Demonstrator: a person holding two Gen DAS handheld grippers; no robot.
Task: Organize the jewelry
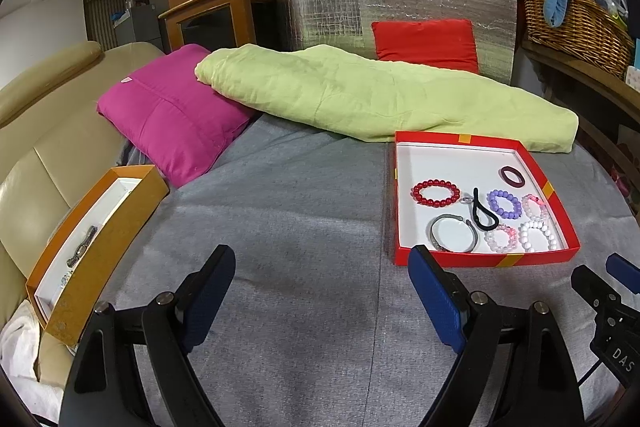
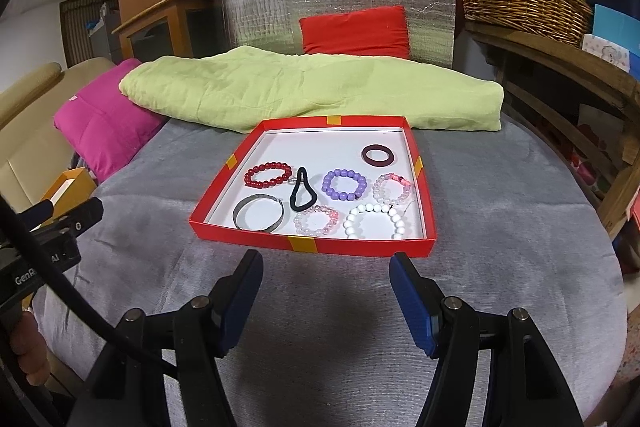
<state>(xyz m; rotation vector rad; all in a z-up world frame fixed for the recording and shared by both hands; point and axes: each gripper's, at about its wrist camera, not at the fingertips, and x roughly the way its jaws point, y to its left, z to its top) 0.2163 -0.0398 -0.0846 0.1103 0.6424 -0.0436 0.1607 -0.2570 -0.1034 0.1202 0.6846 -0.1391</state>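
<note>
Both grippers, left gripper (image 1: 322,267) and right gripper (image 2: 326,273), hover empty with jaws spread wide over the grey bedspread (image 2: 340,307). Eight pieces lie in the red tray (image 2: 304,245): five beaded bracelets, one metal bangle (image 2: 259,217), one dark ring (image 2: 377,154) and one black hair tie (image 2: 303,193). At far left an orange box (image 1: 116,227) holds what seems to be a watch (image 1: 82,247), near a magenta cushion (image 1: 176,115).

L claw (image 1: 322,291) hangs low, fingers spread wide w/ nothing between them, blue pads (image 1: 434,301) facing in. R claw (image 2: 326,297) sits alongside at approx the same height, also spread wide & holding nothing. Each claw's tip shows at the edge of the other's view. Bit of a hand (image 2: 28,351) visible lower left in R view.
</note>
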